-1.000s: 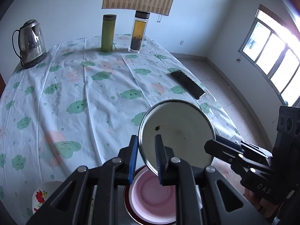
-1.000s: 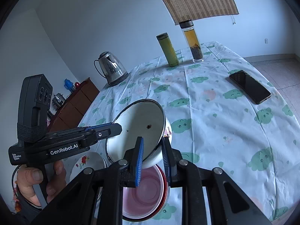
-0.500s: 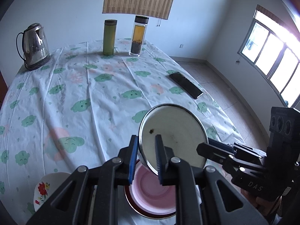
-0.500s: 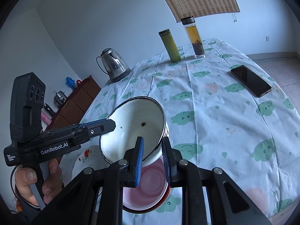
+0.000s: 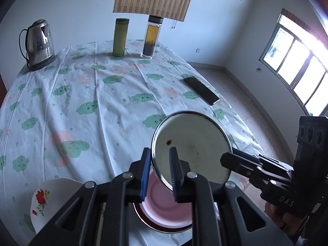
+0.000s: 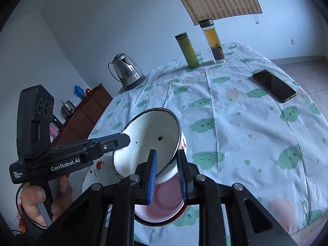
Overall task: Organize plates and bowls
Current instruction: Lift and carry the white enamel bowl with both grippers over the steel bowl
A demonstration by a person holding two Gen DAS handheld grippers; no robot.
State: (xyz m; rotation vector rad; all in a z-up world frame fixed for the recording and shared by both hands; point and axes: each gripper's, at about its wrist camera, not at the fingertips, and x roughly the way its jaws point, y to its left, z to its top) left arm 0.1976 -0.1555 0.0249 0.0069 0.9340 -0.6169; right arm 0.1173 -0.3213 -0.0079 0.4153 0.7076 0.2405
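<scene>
A white enamel bowl (image 5: 194,143) with a metal rim and a dark speck inside hangs tilted in the air, held from both sides. My left gripper (image 5: 160,170) is shut on its near rim. My right gripper (image 6: 167,174) is shut on the rim of the bowl (image 6: 149,137) from the other side. Each gripper shows in the other's view: the right gripper (image 5: 227,158) at the right, the left gripper (image 6: 125,139) at the left. Below the bowl, a pink bowl (image 5: 166,209) (image 6: 164,207) with a red rim rests on the table. A white flowered plate (image 5: 47,196) (image 6: 96,168) lies to its left.
A steel kettle (image 5: 39,43), a green flask (image 5: 120,38) and a tea bottle (image 5: 151,38) stand at the far edge of the tablecloth (image 5: 92,94). A black phone (image 5: 202,91) lies at the right. A person's hand (image 6: 34,196) holds the left gripper's handle.
The left gripper's view has pulled back a little toward the near table edge, so more of the flowered plate shows. Both grippers have kept their hold on the tilted bowl.
</scene>
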